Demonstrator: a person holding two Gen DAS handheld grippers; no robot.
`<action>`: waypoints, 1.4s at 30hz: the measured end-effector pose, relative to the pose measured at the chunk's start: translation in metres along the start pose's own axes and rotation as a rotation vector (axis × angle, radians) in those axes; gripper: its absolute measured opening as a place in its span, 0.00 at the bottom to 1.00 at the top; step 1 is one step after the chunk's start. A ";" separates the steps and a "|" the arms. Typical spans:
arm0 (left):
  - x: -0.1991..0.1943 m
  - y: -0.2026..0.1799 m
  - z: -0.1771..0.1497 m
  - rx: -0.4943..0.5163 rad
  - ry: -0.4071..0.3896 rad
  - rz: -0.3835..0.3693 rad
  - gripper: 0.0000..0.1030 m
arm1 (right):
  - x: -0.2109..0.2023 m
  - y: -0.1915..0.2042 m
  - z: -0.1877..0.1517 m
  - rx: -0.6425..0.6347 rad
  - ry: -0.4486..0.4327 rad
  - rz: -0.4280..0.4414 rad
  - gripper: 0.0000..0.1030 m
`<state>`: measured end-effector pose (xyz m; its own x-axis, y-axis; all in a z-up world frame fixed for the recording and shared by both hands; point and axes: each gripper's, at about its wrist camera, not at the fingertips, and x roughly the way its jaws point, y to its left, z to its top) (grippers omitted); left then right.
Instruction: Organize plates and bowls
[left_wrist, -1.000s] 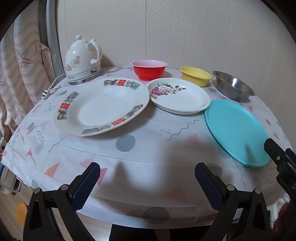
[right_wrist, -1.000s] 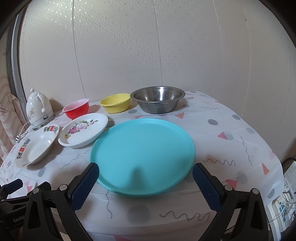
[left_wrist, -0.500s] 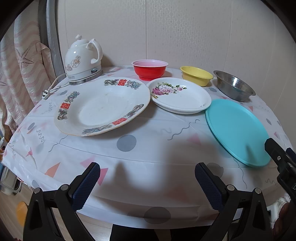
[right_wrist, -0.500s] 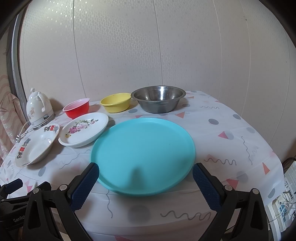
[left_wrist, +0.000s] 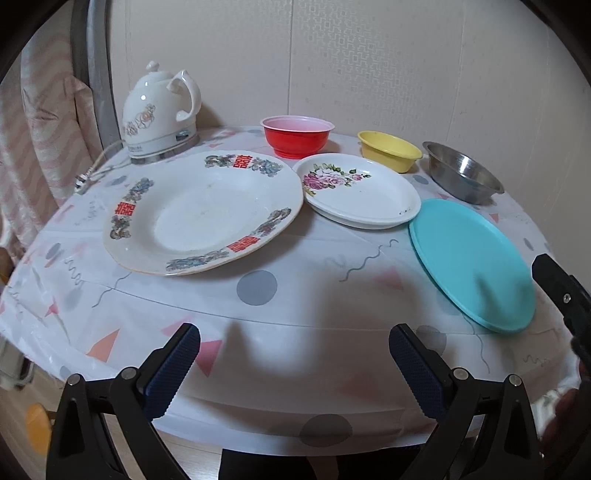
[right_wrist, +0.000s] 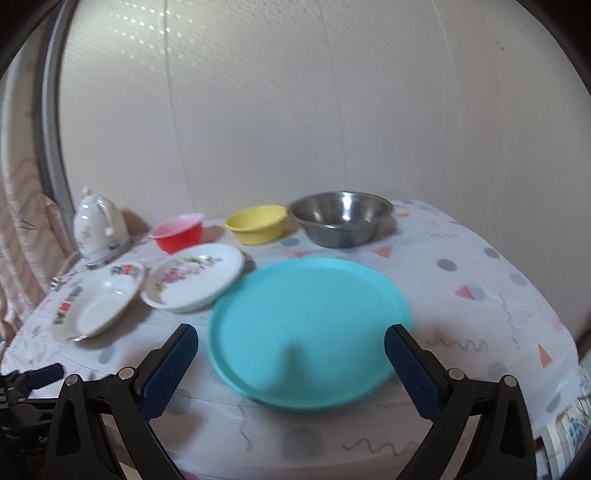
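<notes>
A large white plate with red characters (left_wrist: 203, 214) lies at the table's left, a white rose plate (left_wrist: 358, 192) beside it, a teal plate (left_wrist: 469, 258) at the front right. Behind stand a red bowl (left_wrist: 297, 136), a yellow bowl (left_wrist: 389, 149) and a steel bowl (left_wrist: 461, 177). My left gripper (left_wrist: 295, 363) is open and empty at the table's front edge. My right gripper (right_wrist: 291, 363) is open and empty, its fingers either side of the teal plate (right_wrist: 310, 332), a little above its near rim. The rose plate (right_wrist: 194, 277) and steel bowl (right_wrist: 340, 218) show there too.
A white ceramic kettle (left_wrist: 160, 114) with a cord stands at the back left. The table wears a patterned white cloth (left_wrist: 258, 288). A wall (left_wrist: 369, 62) runs close behind the bowls. A striped curtain (left_wrist: 40, 147) hangs at the left.
My right gripper has risen and moved forward over the teal plate; that view is blurred by the motion. My left gripper has barely moved. Nothing on the table has shifted.
</notes>
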<state>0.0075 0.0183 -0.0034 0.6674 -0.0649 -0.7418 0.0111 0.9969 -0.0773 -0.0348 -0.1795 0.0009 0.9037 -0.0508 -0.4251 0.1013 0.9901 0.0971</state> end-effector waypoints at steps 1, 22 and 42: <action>0.000 0.006 0.002 -0.016 -0.001 -0.023 1.00 | 0.000 0.002 0.002 -0.005 -0.009 0.022 1.00; 0.010 0.177 0.062 -0.380 -0.060 -0.106 1.00 | 0.063 0.072 0.015 0.080 0.243 0.479 0.85; 0.072 0.212 0.094 -0.356 0.011 -0.132 0.86 | 0.150 0.143 0.000 0.193 0.506 0.619 0.55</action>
<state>0.1275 0.2289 -0.0104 0.6696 -0.1945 -0.7168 -0.1638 0.9027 -0.3980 0.1156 -0.0460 -0.0493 0.5271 0.6077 -0.5940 -0.2421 0.7774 0.5805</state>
